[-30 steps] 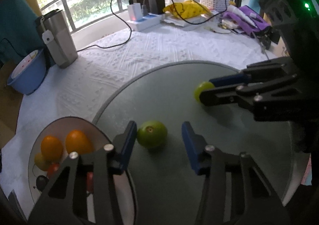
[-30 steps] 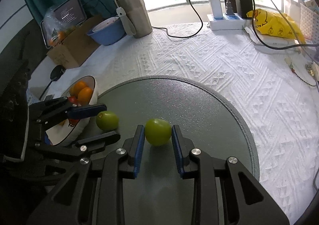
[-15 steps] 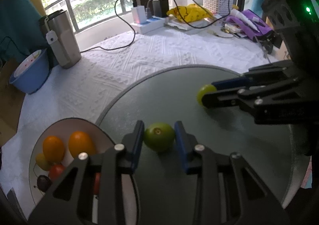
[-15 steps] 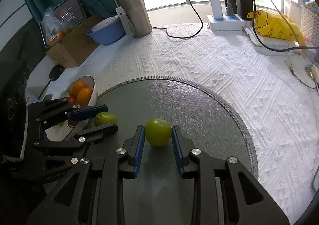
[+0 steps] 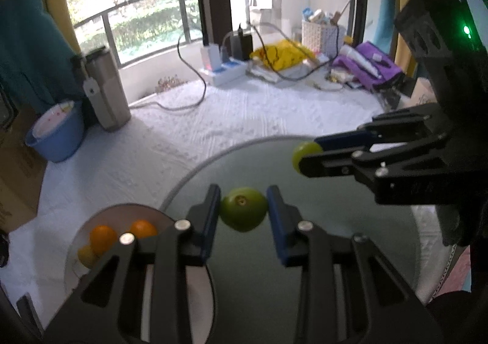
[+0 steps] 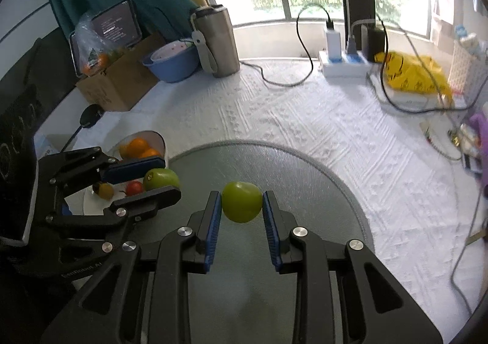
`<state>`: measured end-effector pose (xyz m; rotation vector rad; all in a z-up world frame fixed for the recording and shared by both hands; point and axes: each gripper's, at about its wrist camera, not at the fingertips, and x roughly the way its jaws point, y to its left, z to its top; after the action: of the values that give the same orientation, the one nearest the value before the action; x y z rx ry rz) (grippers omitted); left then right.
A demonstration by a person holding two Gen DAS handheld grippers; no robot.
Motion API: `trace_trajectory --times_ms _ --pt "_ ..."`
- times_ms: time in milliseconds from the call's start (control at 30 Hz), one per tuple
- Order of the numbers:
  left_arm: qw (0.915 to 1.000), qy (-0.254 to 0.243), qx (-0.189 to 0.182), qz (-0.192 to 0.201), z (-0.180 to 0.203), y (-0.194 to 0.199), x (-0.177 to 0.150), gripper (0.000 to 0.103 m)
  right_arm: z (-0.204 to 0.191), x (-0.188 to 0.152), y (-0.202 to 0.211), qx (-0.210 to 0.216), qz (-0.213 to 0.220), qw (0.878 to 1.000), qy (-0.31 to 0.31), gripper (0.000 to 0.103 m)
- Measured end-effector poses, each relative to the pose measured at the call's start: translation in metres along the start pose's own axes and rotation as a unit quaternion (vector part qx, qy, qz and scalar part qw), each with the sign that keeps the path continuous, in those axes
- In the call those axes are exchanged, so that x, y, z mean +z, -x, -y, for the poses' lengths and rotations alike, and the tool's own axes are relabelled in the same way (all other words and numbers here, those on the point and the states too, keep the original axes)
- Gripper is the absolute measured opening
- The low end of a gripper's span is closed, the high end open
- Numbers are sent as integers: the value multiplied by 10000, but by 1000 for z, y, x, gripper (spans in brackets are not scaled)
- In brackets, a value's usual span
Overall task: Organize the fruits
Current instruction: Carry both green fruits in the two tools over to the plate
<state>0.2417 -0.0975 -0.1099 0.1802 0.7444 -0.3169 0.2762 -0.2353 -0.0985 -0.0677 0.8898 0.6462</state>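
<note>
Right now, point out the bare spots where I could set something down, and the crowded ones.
Free: the white tablecloth between the steel tumbler and the power strip, and most of the grey round mat ahead of both grippers. Crowded: the fruit bowl at the mat's left edge, and the far right around the yellow bag and cables.

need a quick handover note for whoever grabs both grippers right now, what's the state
Left gripper: shut on a green fruit, fingers pressing both its sides, held above the dark round mat.
Right gripper: shut on a second green fruit, also clear of the mat.
White bowl, beside the mat's left edge in the right wrist view: already holds oranges, a small red fruit and a yellowish one.
Done: both green fruits gripped and lifted.
Left: probably carry both to the bowl and release them there. No other loose fruit shows on the mat.
</note>
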Motion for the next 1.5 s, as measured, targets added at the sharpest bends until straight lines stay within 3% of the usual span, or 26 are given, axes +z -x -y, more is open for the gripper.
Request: trace_trajectory --times_ms 367,667,1000,1500 --pt "9987 28 79 498 -13 54 16 32 -35 27 42 -180 393 9985 347 30" --pt "9967 151 203 765 -39 89 15 32 -73 46 50 -197 540 9962 654 30" --pt "9949 340 301 896 -72 112 -5 32 -121 58 37 -123 498 9938 987 30" --pt "9941 721 552 596 -107 116 -52 32 -173 48 -16 317 90 9908 1310 30"
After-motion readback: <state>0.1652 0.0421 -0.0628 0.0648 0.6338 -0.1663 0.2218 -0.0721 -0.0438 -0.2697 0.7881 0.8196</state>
